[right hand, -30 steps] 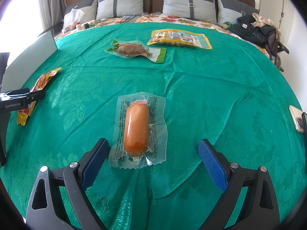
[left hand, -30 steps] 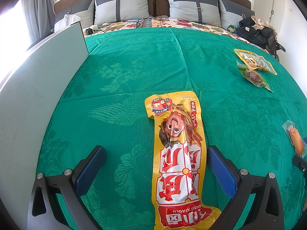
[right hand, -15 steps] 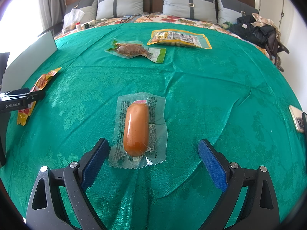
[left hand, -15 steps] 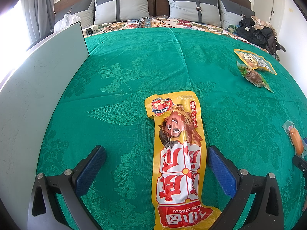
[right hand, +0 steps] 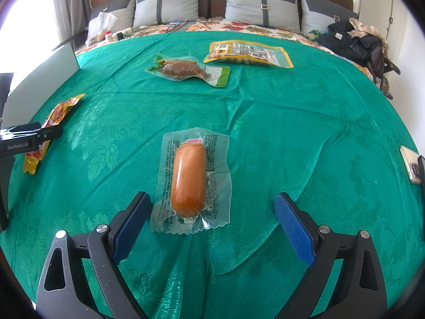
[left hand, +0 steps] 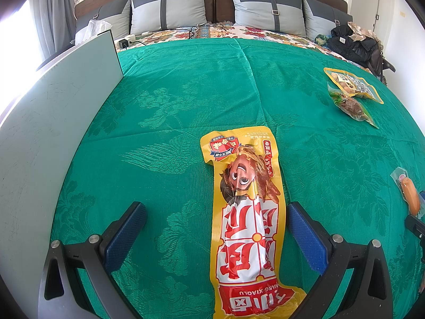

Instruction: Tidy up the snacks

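Note:
A long yellow and red snack packet (left hand: 247,218) lies on the green bedspread (left hand: 186,101), between the fingers of my open left gripper (left hand: 216,228), nearer the right finger. In the right wrist view a clear-wrapped orange sausage (right hand: 189,179) lies just ahead of my open right gripper (right hand: 212,218), closer to its left finger. Farther back lie a vacuum-packed brown snack with a green end (right hand: 186,70) and a flat yellow pouch (right hand: 248,53). The left gripper (right hand: 29,137) and the yellow packet (right hand: 57,114) show at the left.
A pale grey board (left hand: 47,133) stands upright along the left edge of the bed. Pillows (right hand: 260,2) line the headboard. Dark bags and clothes (right hand: 356,40) are at the back right. A phone (right hand: 411,168) lies at the right edge.

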